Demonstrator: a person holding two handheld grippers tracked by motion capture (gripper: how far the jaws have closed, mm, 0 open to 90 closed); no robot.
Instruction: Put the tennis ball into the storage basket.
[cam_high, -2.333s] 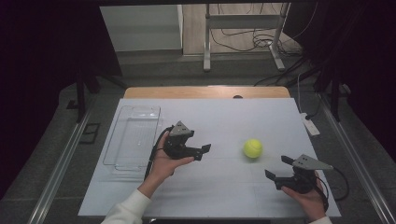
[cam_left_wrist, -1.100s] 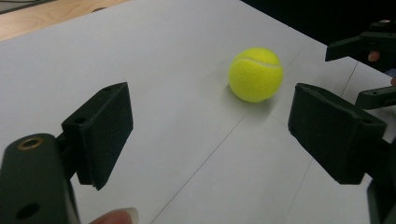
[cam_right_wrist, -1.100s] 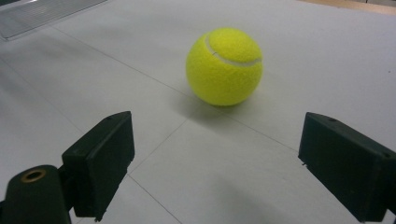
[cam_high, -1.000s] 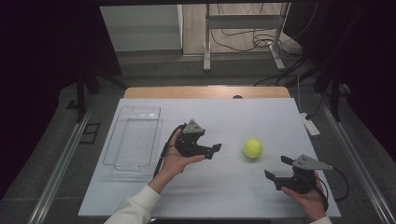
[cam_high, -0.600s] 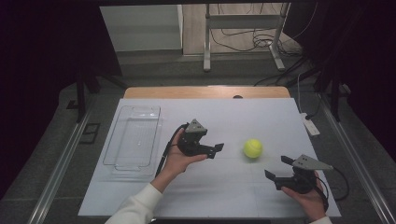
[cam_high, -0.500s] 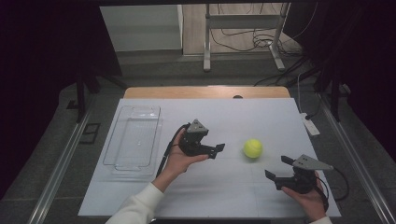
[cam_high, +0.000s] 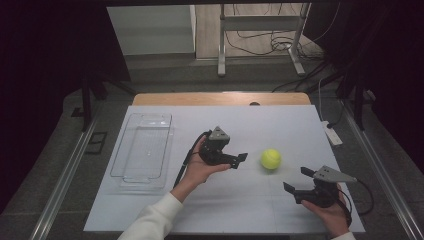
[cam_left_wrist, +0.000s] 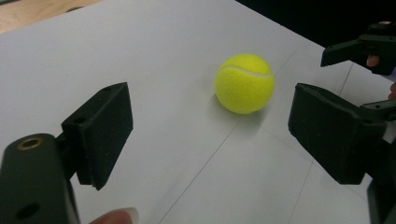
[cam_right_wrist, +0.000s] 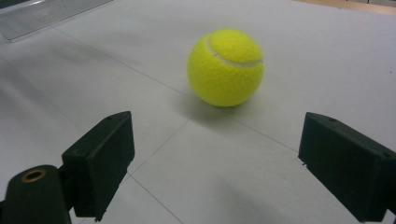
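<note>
Resting on the white worktop (cam_high: 165, 210), a yellow tennis ball (cam_high: 270, 159) sits right of centre, nearer the near edge than the far one, clear of everything around it.

Left gripper (cam_high: 239, 160): held in the person's left hand (cam_high: 200, 167) near the middle of the worktop, pointing level toward the ball. Fingers (cam_left_wrist: 100, 133) stand wide, nothing between them. In the left gripper view the ball (cam_left_wrist: 244, 83) lies ahead of the open gap, a little toward the right finger, not touched. Close to the ball but apart from it in the high view.

Right gripper (cam_high: 298, 180): held in the right hand (cam_high: 331, 212) by the near right corner of the worktop, aimed inward toward the ball. Fingers (cam_right_wrist: 100, 161) wide apart, empty. In the right gripper view the ball (cam_right_wrist: 225, 67) stands ahead of the gap, roughly centred between the two fingers, with bare worktop between it and them. Farther from the ball than the left gripper.

The ball lies between the two grippers. White seam line visible on its felt in both gripper views; small shadow beneath it.

Clear plastic tray (cam_high: 131, 172): lies lengthwise along the left side of the worktop, well apart from the ball, with the left hand between them. A white sleeve (cam_high: 152, 222) crosses the near edge.
</note>
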